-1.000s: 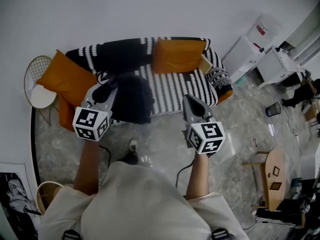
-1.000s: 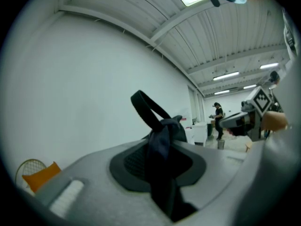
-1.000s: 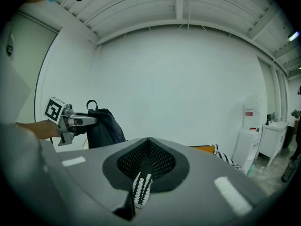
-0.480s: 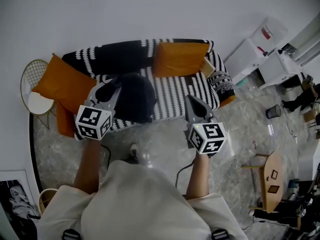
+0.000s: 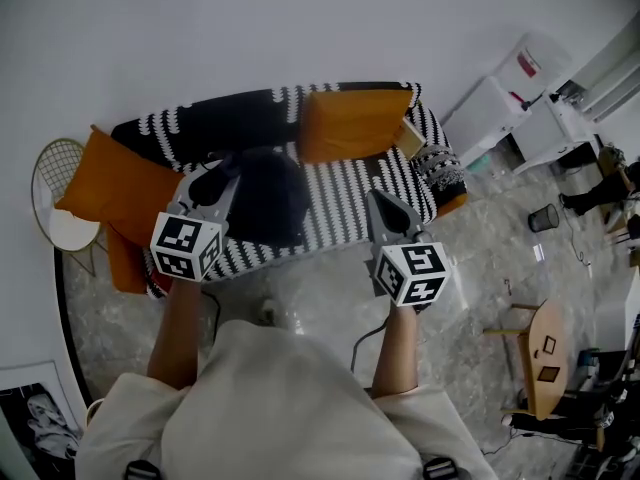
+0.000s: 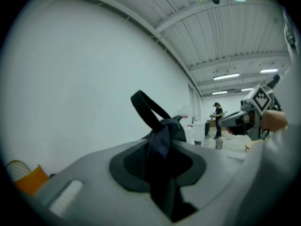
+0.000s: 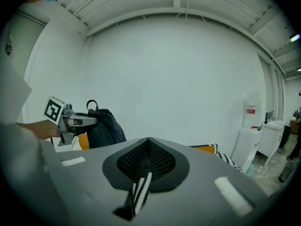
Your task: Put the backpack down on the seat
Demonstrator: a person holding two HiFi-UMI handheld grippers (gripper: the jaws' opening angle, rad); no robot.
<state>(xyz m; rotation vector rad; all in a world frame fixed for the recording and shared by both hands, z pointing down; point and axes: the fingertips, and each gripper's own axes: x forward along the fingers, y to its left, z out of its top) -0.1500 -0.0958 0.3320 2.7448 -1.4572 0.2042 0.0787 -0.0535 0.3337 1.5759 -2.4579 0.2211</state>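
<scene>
Head view: left tool (image 5: 208, 180) clenched on the strap of the black backpack (image 5: 268, 200), which hangs over the striped sofa (image 5: 355, 193) seat. Right tool (image 5: 388, 211): jaws together, holding nothing.

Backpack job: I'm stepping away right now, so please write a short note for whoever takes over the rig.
The left hand-held gripper is shut on the strap of the backpack.
The right hand-held gripper is shut and empty, held in front of the sofa.
The backpack hangs over the left part of the striped seat, beside an orange cushion; whether it touches the seat cannot be told.
Done: backpack gripped and over the sofa.
Left: lower it onto the seat, open the jaws, withdraw.
</scene>
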